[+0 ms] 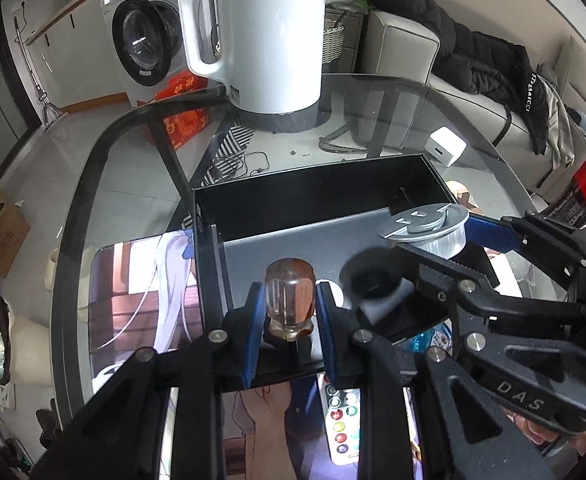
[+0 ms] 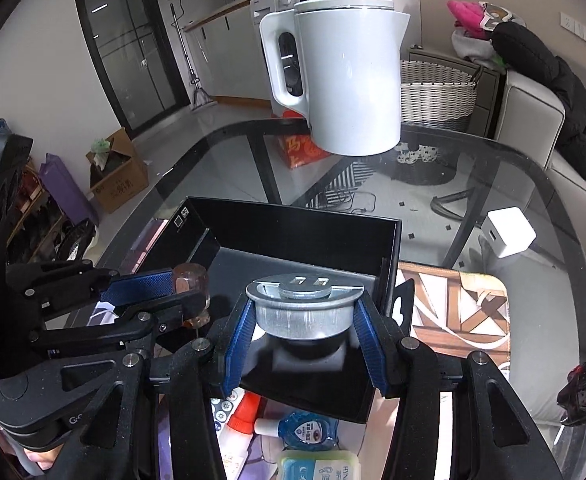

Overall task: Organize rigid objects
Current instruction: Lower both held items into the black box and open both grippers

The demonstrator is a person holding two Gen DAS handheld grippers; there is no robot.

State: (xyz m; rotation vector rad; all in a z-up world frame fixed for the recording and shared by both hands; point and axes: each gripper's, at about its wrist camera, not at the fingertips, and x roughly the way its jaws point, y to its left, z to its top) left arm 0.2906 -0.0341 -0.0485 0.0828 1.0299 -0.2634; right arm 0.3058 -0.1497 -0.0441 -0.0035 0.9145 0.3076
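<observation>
An open black box [image 1: 317, 196] [image 2: 293, 232] stands on the glass table. My left gripper [image 1: 289, 308] is shut on a clear amber screwdriver handle [image 1: 290, 300], held over the box's near left part. In the right wrist view that handle [image 2: 191, 280] shows at the left between blue pads. My right gripper [image 2: 303, 322] is shut on a round silver metal cup with a slotted lid [image 2: 303, 304], hanging above the box's floor. The same metal cup [image 1: 421, 228] appears at the right of the left wrist view, with its dark shadow below it.
A white kettle [image 1: 261, 36] [image 2: 345, 76] stands at the table's far side. A white cube charger [image 1: 447, 146] [image 2: 509, 232] lies right of the box. A remote [image 1: 343, 420], small bottles [image 2: 305, 432] and printed mats lie in front of the box.
</observation>
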